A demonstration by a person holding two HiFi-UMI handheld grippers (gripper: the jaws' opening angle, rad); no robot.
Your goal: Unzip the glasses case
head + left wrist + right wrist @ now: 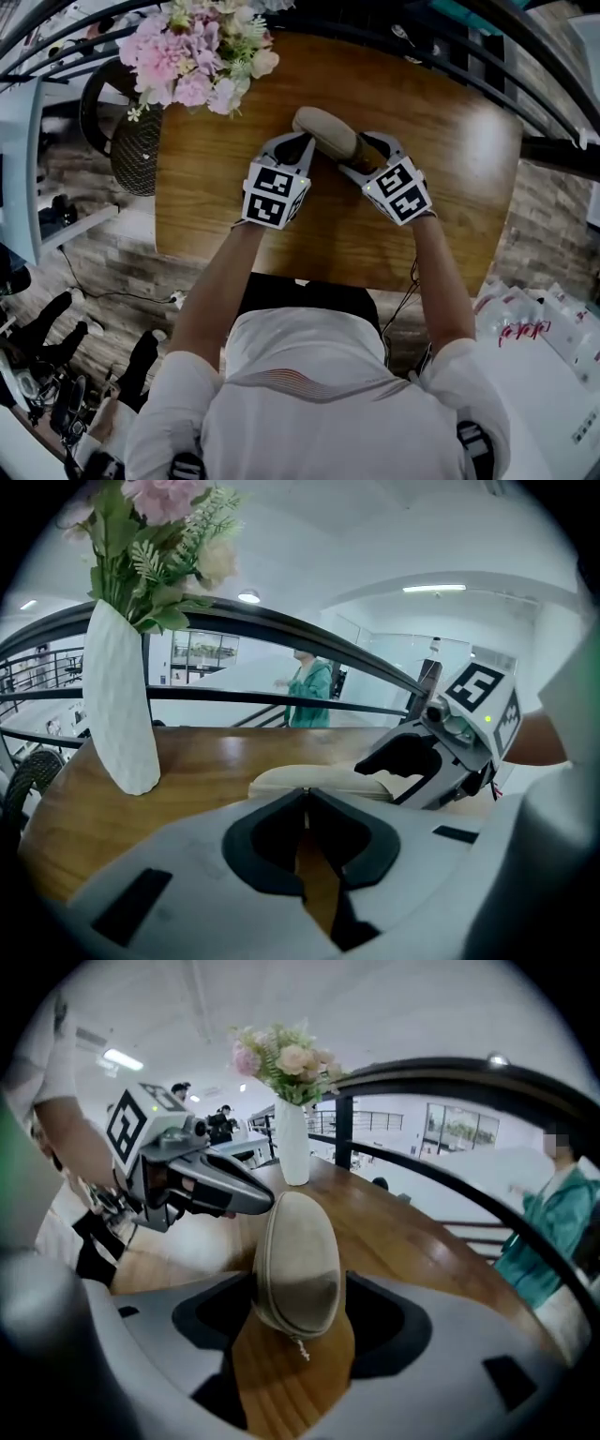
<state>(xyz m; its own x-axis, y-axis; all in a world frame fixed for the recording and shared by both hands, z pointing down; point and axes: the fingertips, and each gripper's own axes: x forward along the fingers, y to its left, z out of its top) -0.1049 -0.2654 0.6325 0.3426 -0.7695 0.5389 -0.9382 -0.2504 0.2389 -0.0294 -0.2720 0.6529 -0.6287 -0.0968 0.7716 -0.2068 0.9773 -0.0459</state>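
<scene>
Glasses case [295,1260]: beige, tilted on edge over the table, its near end between the right gripper's jaws.
Right gripper [300,1286]: jaws wide, clasping the case's end.
Left gripper [305,797]: jaws pressed together, tips at the case's rim.
Table [450,169]: brown wood.
Vase [117,705]: white, upright, holding pink flowers [192,47], at the far corner.

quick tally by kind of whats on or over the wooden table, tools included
glasses case: 1
white vase of flowers: 1
tools: 2 (left tool, right tool)
total: 4
</scene>
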